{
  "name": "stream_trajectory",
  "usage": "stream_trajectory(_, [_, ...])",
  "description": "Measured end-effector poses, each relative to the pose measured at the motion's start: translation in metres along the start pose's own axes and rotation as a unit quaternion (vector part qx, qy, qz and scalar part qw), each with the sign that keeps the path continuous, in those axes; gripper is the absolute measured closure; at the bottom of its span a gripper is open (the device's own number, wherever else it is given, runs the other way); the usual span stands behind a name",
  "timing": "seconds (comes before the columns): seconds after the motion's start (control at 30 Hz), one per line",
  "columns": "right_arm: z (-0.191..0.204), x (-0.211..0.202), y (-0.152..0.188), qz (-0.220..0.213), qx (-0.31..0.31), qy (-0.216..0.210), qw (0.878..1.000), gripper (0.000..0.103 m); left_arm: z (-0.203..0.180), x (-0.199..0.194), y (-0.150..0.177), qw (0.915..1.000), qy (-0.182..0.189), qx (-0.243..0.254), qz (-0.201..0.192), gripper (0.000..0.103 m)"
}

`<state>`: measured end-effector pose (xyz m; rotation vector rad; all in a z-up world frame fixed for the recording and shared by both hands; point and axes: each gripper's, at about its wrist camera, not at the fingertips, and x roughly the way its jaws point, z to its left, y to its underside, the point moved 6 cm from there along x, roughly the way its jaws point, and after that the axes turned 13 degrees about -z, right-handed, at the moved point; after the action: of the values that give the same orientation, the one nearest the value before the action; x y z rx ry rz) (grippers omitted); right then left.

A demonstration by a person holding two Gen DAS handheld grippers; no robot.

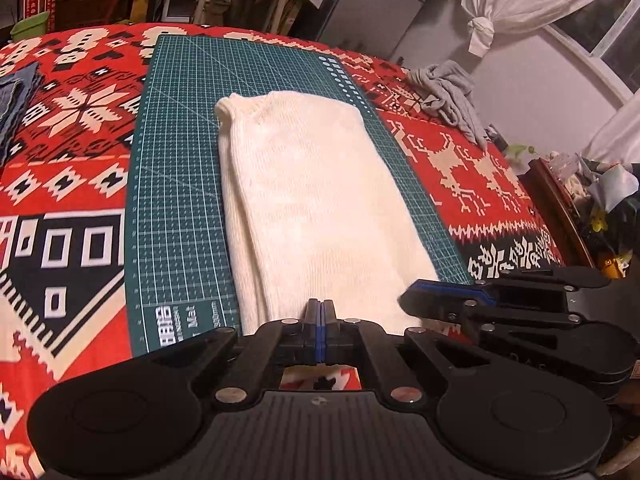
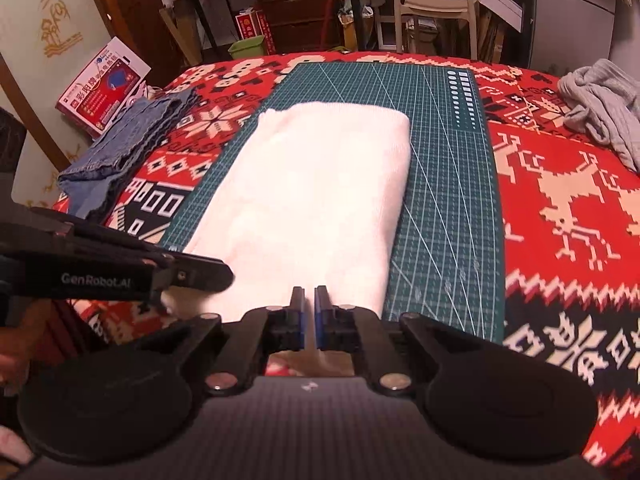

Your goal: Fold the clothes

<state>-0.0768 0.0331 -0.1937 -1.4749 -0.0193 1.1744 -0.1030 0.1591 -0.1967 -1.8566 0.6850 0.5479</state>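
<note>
Cream knit sweater point(image 2: 316, 200) lies lengthwise-folded on the green mat point(image 2: 448, 208), left gripper point(image 1: 320, 312) pinched closed, right gripper point(image 2: 309, 304) barely parted, neither visibly gripping cloth; any further fold needs matched corners.

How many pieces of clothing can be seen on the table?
3. A cream sweater lies folded on the green mat. Folded blue jeans lie at the left edge. A crumpled grey garment lies at the far right. Others may be hidden.

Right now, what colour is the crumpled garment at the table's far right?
Grey; clearest in the right wrist view.
</note>
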Motion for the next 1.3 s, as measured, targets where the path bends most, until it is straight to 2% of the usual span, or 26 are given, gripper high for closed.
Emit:
stream_trajectory(0.27, [-0.002, -0.019, 0.010, 0.003, 0.000, 0.007, 1.000, 0.100, -0.001, -0.016, 0.010, 0.9999, -0.009, 0.008, 0.002, 0.101])
stream_trajectory(0.47, [-0.011, -0.040, 0.001, -0.021, 0.013, 0.018, 1.000, 0.097, -0.010, -0.028, 0.001, 0.9995, 0.017, 0.000, -0.025, 0.101])
stream_trajectory(0.63, [-0.008, -0.029, -0.012, -0.039, -0.002, 0.019, 0.999, 0.097, -0.018, -0.016, -0.009, 0.9993, 0.010, 0.015, -0.034, 0.101])
stream_trajectory(0.83, [0.002, -0.012, -0.016, -0.046, -0.026, 0.023, 0.998, 0.097, -0.020, 0.001, -0.008, 0.9996, -0.005, 0.019, -0.022, 0.101])
stream_trajectory(1.0, [-0.008, -0.003, -0.010, -0.026, -0.023, 0.044, 0.998, 0.097, -0.020, 0.009, -0.004, 0.9996, -0.011, 0.023, -0.013, 0.101])
stream_trajectory(1.17, [-0.016, -0.018, -0.002, -0.015, 0.001, 0.033, 0.999, 0.097, -0.019, 0.003, -0.001, 0.9998, -0.001, 0.014, -0.018, 0.101])
stream_trajectory(1.3, [-0.039, -0.024, 0.001, -0.016, 0.005, 0.060, 0.998, 0.096, -0.024, 0.003, -0.003, 0.9998, 0.013, 0.007, -0.017, 0.101])
